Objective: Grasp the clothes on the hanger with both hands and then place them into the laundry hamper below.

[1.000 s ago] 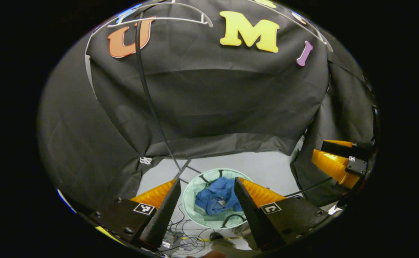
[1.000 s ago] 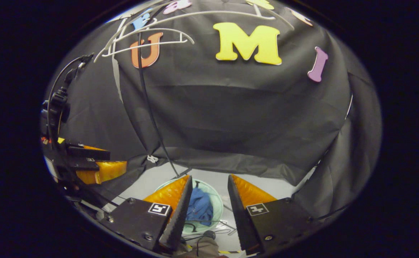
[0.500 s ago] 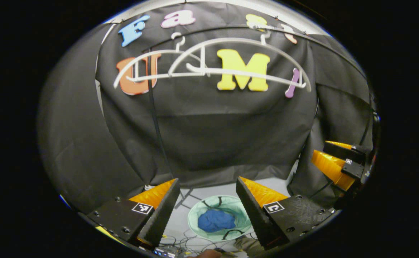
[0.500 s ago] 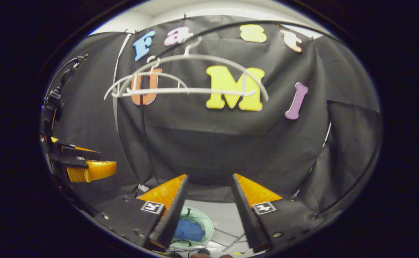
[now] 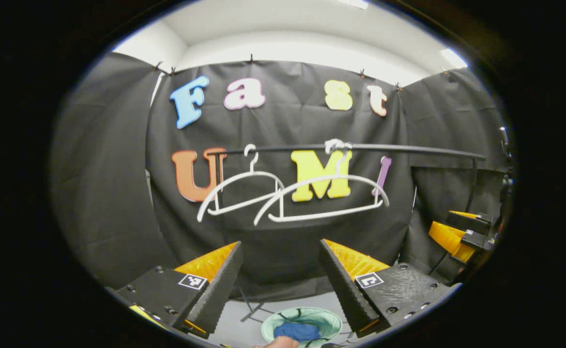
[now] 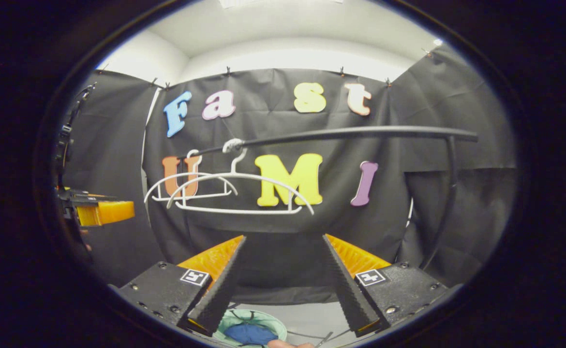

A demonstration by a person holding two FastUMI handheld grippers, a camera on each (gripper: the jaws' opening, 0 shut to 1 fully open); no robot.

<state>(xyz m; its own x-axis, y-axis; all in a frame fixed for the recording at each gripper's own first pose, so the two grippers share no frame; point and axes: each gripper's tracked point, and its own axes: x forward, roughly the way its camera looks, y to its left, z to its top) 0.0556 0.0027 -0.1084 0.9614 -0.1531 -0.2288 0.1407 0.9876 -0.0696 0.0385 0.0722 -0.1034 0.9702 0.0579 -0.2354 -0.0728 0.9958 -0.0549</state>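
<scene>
- The black rail (image 5: 350, 147) of the clothes rack runs level across the booth's black cloth wall and serves as the landmark here; in the right gripper view the rail (image 6: 350, 133) bends down into a post at its right end.
- Two white hangers hang from the rail side by side, both bare: the smaller hanger (image 5: 239, 193) sits toward the rail's left end, the larger hanger (image 5: 326, 195) next to it, their arms overlapping.
- In the right gripper view the same pair hangs near the rail's left end, the larger hanger (image 6: 237, 193) in front of the smaller one (image 6: 186, 186).
- Well below the rail stands the pale green laundry hamper (image 5: 305, 324) on a light floor.
- The blue clothes (image 5: 297, 332) lie inside the hamper as a bunched heap; the right gripper view shows the hamper (image 6: 249, 328) and the blue clothes (image 6: 249, 334) in it too.
- The left gripper (image 5: 280, 280) is held below the rail with its fingers spread wide and nothing between them.
- The right gripper (image 6: 283, 282) is likewise below the rail, fingers wide apart and holding nothing.
- In the left gripper view the right gripper (image 5: 462, 229) appears off past the rail's right end; its jaws seem parted, though the edge of the view is too warped to be sure.
- A fingertip (image 5: 278, 342) of the person shows at the bottom edge, just beside the hamper.
</scene>
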